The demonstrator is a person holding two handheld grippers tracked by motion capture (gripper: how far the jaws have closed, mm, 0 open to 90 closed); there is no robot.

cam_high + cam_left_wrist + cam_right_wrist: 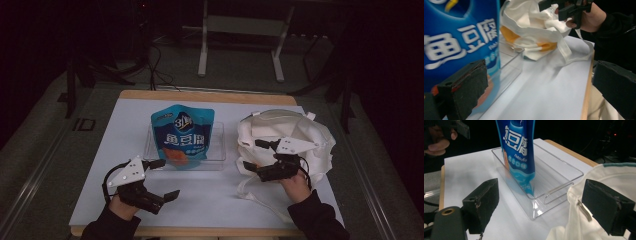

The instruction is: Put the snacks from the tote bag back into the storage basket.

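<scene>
A glossy blue snack pouch (182, 135) stands upright in a clear, ribbed plastic tray (217, 150) near the middle of the white worktop (210, 192). Toward the worktop's right edge lies a soft, crumpled cream cloth bag (300, 130) with long fabric straps; something orange shows inside its mouth, too hidden to identify. The right gripper (256, 156) sits at the bag's opening, jaws apart, one against the cloth. The left gripper (165, 179) hovers near the front edge, jaws apart, holding nothing.
</scene>
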